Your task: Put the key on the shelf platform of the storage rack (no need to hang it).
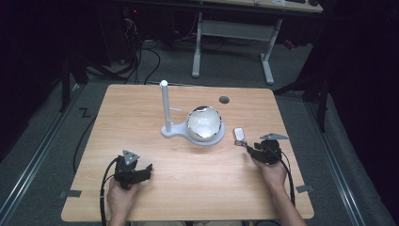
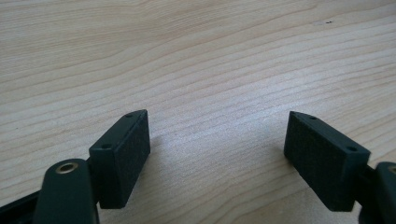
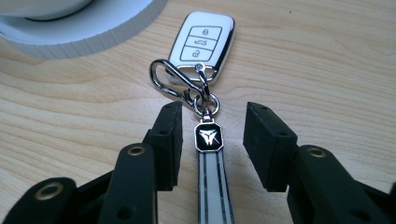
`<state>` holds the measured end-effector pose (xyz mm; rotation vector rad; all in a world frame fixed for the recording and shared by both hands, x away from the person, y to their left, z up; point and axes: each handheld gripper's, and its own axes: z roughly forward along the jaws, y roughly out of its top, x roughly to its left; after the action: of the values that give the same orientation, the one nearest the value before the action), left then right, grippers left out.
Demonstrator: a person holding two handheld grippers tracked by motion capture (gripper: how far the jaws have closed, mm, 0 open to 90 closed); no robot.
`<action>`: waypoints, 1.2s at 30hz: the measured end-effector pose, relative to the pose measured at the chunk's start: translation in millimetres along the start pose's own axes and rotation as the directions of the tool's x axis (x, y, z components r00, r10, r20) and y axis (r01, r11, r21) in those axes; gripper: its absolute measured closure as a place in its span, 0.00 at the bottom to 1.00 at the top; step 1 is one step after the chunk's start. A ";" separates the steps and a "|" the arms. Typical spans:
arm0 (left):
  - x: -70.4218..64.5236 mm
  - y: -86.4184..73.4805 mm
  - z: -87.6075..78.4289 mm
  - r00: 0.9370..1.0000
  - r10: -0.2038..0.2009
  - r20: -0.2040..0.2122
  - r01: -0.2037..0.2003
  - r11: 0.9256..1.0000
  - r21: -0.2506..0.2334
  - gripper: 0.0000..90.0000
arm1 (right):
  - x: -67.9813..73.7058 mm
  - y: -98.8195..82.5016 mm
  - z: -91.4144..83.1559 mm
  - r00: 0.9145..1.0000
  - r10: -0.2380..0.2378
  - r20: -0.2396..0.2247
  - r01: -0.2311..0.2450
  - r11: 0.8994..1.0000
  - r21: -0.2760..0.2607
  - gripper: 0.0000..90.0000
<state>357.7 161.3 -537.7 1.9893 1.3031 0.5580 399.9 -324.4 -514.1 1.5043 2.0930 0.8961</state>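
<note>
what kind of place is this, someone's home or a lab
Probably a lab or workshop set up for recording, not a home: a bare light wooden table on grey carpet, loose black cables trailing on the floor, and a white-legged workbench behind in darkness.

Things on the table (image 1: 141, 113)

A stand (image 1: 165, 109) with a ball (image 1: 204, 123) on it sits in the middle. A car key (image 1: 239, 135) lies just right of it, its strap (image 3: 211, 186) between the right gripper's (image 3: 211, 140) jaws.

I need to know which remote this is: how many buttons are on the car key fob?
3, stacked in a column on the key fob face in the right gripper view: one at the far end, one in the middle, one nearest the keyring.
</note>
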 end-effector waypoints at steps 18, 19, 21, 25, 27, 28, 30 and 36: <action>0.0 0.0 0.0 1.000 0.000 0.000 0.000 1.000 0.000 0.25 | 6.3 -3.3 8.2 0.996 -0.087 0.027 0.086 0.996 0.039 0.82; 0.0 0.0 0.0 1.000 0.000 0.000 0.000 1.000 0.000 0.25 | 6.2 -3.3 8.2 0.996 -0.083 0.025 0.082 0.996 0.039 0.82; 0.1 0.0 0.0 1.000 0.000 0.000 0.000 1.000 0.000 0.25 | 6.1 -3.2 8.1 0.996 -0.086 0.025 0.085 0.996 0.040 0.82; 0.1 0.0 0.0 1.000 0.000 0.001 0.000 1.000 0.000 0.25 | 9.8 -3.3 7.9 0.992 -0.116 0.048 0.115 0.993 0.039 0.83; 0.1 0.0 0.0 1.000 0.000 0.001 0.000 1.000 0.000 0.25 | 9.8 -3.2 7.9 0.993 -0.112 0.049 0.110 0.993 0.039 0.83; 0.1 0.0 0.0 1.000 0.000 0.001 0.000 1.000 0.000 0.25 | 9.8 -3.2 7.9 0.993 -0.112 0.049 0.110 0.993 0.039 0.83; 0.2 0.0 -0.1 1.000 0.000 0.001 0.000 1.000 0.000 0.25 | 9.4 -3.4 7.1 0.993 -0.107 0.053 0.105 0.994 0.027 0.83; 0.2 0.0 0.0 1.000 0.000 0.001 0.000 1.000 0.000 0.25 | 8.1 0.7 -3.4 0.995 -0.094 0.034 0.095 0.995 -0.026 0.83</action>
<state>357.7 161.5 -537.7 1.9891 1.3026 0.5567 395.4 -317.5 -510.9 1.3844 2.1003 0.8566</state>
